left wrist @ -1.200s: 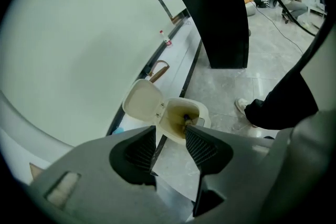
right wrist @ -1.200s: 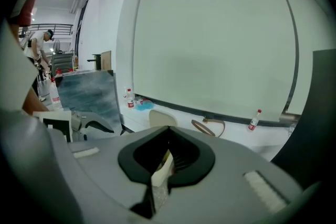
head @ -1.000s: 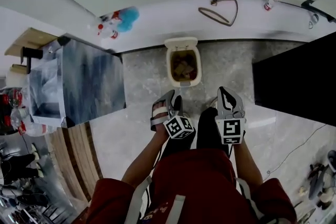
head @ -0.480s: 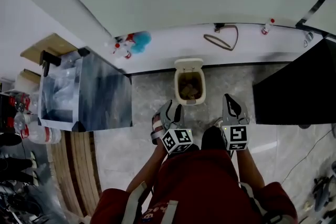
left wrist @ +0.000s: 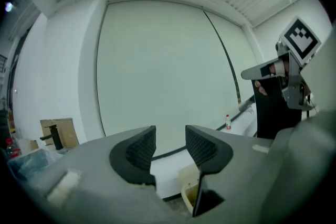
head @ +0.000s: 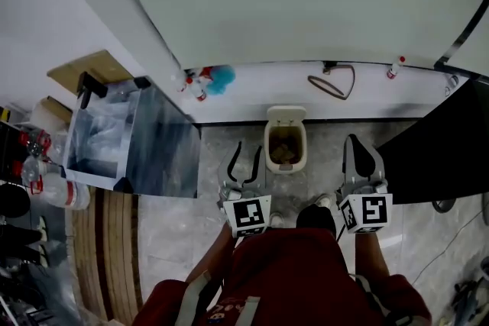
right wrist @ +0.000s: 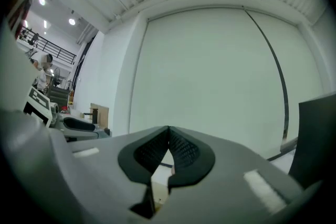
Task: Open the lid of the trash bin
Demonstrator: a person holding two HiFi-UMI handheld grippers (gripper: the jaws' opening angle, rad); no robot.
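Note:
The small cream trash bin [head: 286,145] stands on the grey floor against the white ledge. Its lid [head: 285,116] is tipped up and back, and brown rubbish shows inside. My left gripper [head: 243,150] hangs in the air to the bin's left, jaws apart with nothing between them. The left gripper view has those open jaws [left wrist: 170,136] aimed at the white wall, with the bin [left wrist: 189,189] low beneath them. My right gripper [head: 354,141] floats to the bin's right. Its tips [right wrist: 168,131] meet, and they hold nothing.
A glass-sided box [head: 134,145] stands at the left beside wooden planks [head: 99,240]. A black cabinet [head: 439,153] fills the right. On the white ledge [head: 260,91] lie bottles [head: 200,82], a rope loop [head: 334,82] and a small bottle [head: 395,66].
Both grippers have risen away from the floor and now point about level. The head view has lifted too, so the bin looks smaller. The lid stays open.

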